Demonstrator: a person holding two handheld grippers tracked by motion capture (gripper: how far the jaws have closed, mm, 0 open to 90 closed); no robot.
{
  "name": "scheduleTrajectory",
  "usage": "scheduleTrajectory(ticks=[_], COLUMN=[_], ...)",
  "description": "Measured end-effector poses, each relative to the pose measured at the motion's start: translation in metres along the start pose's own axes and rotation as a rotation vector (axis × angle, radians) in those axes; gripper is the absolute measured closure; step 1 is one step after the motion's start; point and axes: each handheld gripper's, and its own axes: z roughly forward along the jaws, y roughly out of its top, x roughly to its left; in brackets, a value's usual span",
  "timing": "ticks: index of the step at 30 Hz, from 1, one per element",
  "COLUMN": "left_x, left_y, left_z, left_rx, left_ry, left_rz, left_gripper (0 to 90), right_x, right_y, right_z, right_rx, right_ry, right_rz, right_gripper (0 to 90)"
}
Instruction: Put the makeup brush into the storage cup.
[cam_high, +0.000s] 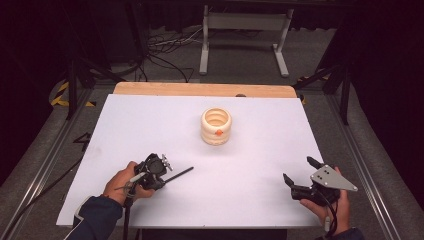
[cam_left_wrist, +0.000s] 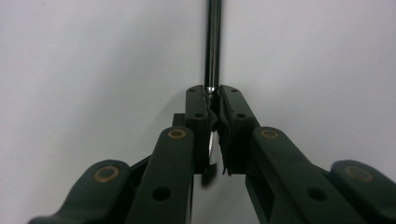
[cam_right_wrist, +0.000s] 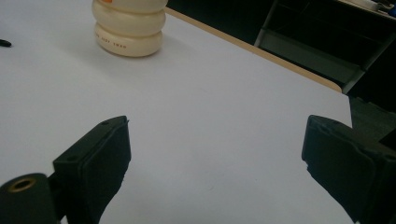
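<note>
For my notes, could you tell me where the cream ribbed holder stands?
In the high view, the cream ribbed holder stands upright mid-table toward the far edge, apart from both grippers.

1. A cream ribbed holder (cam_high: 216, 126), shaped like three stacked rings, stands upright and open-topped on the white surface (cam_high: 250, 165), near its far middle. A small orange mark sits on its near side; the right gripper view shows small lettering on its lowest ring.
2. A thin dark rod (cam_high: 179, 174) lies low over the surface, near end clamped between the left gripper's (cam_left_wrist: 212, 100) fingers, well apart from the holder.
</note>
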Motion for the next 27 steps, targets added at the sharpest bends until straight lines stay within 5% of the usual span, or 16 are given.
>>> scheduleTrajectory(ticks=[9,27], left_x=[-0.001,0.003], left_y=[0.000,0.000], left_z=[-0.002,-0.025], left_rx=[-0.008,-0.146], left_ry=[0.011,-0.001], left_rz=[0.027,0.029], left_gripper=[83.5,83.7], right_x=[0.002,0.010], right_y=[0.001,0.007], right_z=[-0.001,-0.002], right_rx=[-0.006,-0.022], right_ry=[0.001,0.012], right_rz=[-0.010,-0.044], right_gripper=[8.6,8.6])
